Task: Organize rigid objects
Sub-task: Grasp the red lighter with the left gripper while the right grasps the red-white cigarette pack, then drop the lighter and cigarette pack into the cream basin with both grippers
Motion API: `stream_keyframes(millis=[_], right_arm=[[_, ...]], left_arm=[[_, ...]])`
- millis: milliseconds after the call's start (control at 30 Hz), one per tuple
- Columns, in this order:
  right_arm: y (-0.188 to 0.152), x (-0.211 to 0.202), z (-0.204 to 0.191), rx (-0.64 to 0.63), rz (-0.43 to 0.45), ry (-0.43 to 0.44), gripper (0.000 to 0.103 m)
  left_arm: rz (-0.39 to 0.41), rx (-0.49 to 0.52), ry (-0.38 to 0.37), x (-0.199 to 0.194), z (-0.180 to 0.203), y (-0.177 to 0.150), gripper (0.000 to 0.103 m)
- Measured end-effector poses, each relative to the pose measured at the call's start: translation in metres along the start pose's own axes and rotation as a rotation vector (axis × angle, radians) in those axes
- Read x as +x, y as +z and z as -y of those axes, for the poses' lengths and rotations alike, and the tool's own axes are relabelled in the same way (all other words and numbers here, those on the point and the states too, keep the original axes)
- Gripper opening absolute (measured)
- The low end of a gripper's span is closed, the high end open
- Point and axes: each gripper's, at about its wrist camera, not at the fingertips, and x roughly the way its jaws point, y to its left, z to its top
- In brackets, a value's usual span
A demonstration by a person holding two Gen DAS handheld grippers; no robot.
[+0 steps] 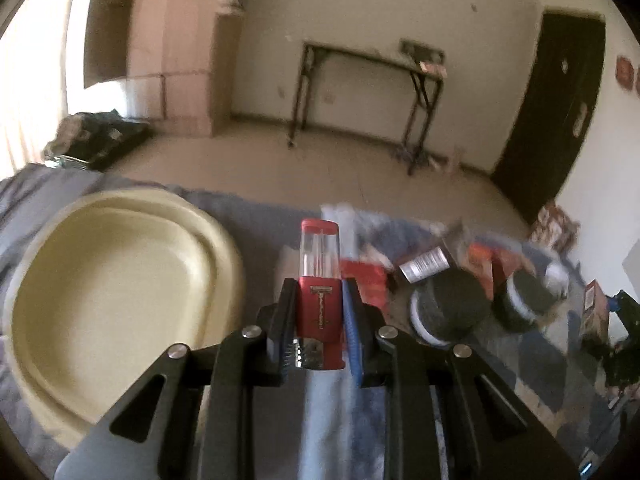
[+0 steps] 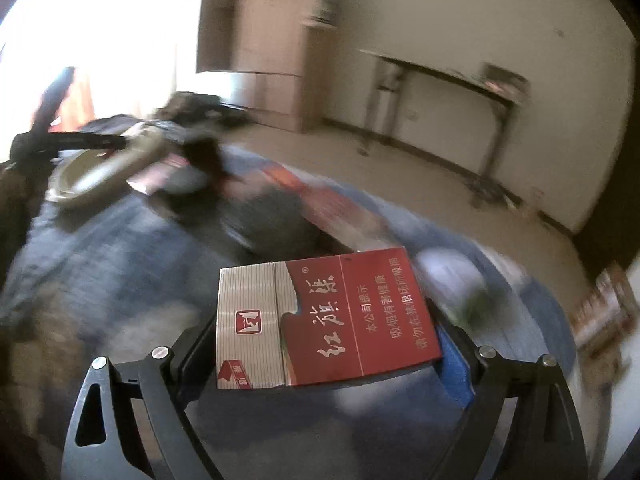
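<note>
Between both sets of fingers, an object is clamped above a blue-grey cloth.

At the lower centre of the left wrist view, the left gripper [image 1: 319,320] stands nearly shut, its fingers [image 1: 282,320] pressing the red body of a lighter [image 1: 319,280] whose clear top points away; a cream basin [image 1: 120,280] lies at left on the cloth [image 1: 248,216], and black round objects [image 1: 452,304] sit blurred at right. At the lower centre of the right wrist view, the right gripper [image 2: 324,344] stands wide, gripping a red-and-silver cigarette pack [image 2: 320,320] flat across its width.
</note>
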Motion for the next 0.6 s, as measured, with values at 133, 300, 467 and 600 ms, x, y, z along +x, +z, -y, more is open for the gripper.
stream_keyframes(millis=[133, 300, 467, 600], right_arm=[[0.074, 0.021, -0.079, -0.157, 0.055, 0.159, 0.092], [0.150, 0.085, -0.206, -0.290, 0.075, 0.392, 0.092], [0.184, 0.165, -0.300, -0.321, -0.011, 0.434, 0.092], [0.182, 0.204, -0.343, -0.398, -0.060, 0.386, 0.092]], left_arm=[[0.073, -0.077, 0.114, -0.048, -0.066, 0.015, 0.024], [0.020, -0.201, 0.246, -0.043, -0.164, 0.007, 0.024], [-0.034, -0.366, 0.196, -0.013, -0.237, -0.010, 0.024], [-0.082, -0.415, 0.181, 0.000, -0.255, -0.023, 0.024]])
